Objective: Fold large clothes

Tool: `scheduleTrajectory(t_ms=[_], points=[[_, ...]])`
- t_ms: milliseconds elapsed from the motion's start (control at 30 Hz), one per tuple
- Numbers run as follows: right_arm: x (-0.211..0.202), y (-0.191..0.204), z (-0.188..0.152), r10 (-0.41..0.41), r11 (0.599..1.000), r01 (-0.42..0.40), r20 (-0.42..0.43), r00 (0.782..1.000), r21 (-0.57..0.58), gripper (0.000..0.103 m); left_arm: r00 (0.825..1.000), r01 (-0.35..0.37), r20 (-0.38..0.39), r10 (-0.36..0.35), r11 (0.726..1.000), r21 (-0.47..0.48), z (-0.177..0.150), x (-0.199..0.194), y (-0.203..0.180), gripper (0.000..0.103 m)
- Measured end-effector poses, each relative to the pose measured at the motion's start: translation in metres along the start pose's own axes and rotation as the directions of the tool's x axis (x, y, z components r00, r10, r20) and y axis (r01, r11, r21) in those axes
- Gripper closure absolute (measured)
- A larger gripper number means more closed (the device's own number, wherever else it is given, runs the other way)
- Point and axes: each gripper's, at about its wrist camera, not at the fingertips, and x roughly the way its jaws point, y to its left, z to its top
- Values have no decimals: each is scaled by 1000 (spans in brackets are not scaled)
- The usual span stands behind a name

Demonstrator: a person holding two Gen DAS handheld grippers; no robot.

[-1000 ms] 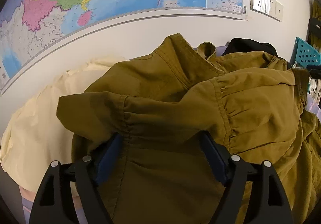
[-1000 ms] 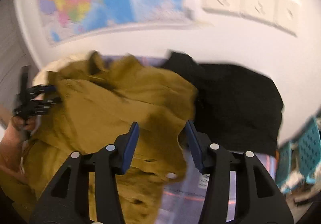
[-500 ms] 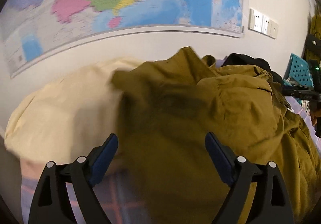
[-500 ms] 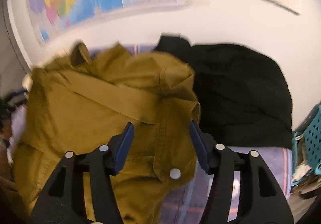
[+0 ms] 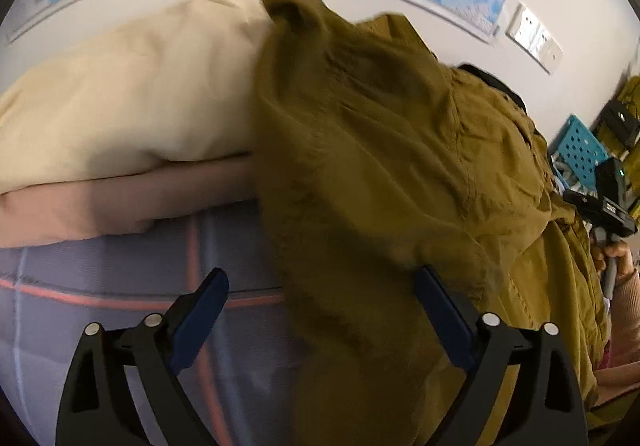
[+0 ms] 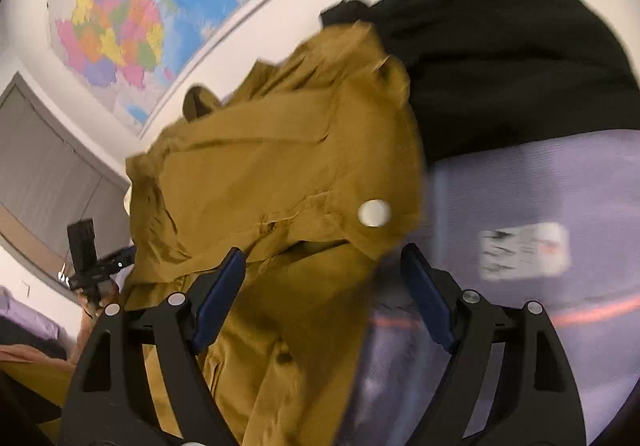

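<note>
Now both grippers have let go: the left gripper point(image 5: 320, 310) and the right gripper point(image 6: 320, 282) have just been opening and stand wide, pads off the cloth though it lies between them. The mustard jacket point(image 5: 380, 166) rests bunched on the checked bed point(image 5: 120, 278), between a cream garment point(image 5: 120, 94) and a black one point(image 6: 500, 58). Judging by the heap, fresh grips come next.

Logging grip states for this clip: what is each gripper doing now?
Left gripper: open, just widened; crumpled mustard-brown cotton jacket lies loose between its jaws.
Right gripper: open, just widened; same jacket, ungripped.
</note>
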Motion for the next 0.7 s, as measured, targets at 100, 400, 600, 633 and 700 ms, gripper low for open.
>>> scheduleTrajectory(t_ms=[100, 400, 600, 633, 700], points=[[14, 6, 6, 49, 999, -49, 21, 999, -3, 40, 998, 49, -47, -49, 999, 3, 6, 15, -6, 9], [-35, 23, -1, 229, 973, -231, 157, 961, -9, 97, 996, 88, -28, -87, 993, 74, 25, 14, -34, 75], [-103, 39, -24, 114, 992, -96, 261, 959, -82, 96, 981, 185, 31, -190, 976, 116, 32, -4, -57, 77], [-98, 34, -27, 64, 997, -50, 233, 970, -64, 95, 984, 177, 17, -179, 978, 111, 33, 2, -56, 76], [-74, 20, -36, 6, 1000, -3, 140, 990, -21, 80, 992, 126, -21, -124, 989, 82, 35, 17, -47, 76]])
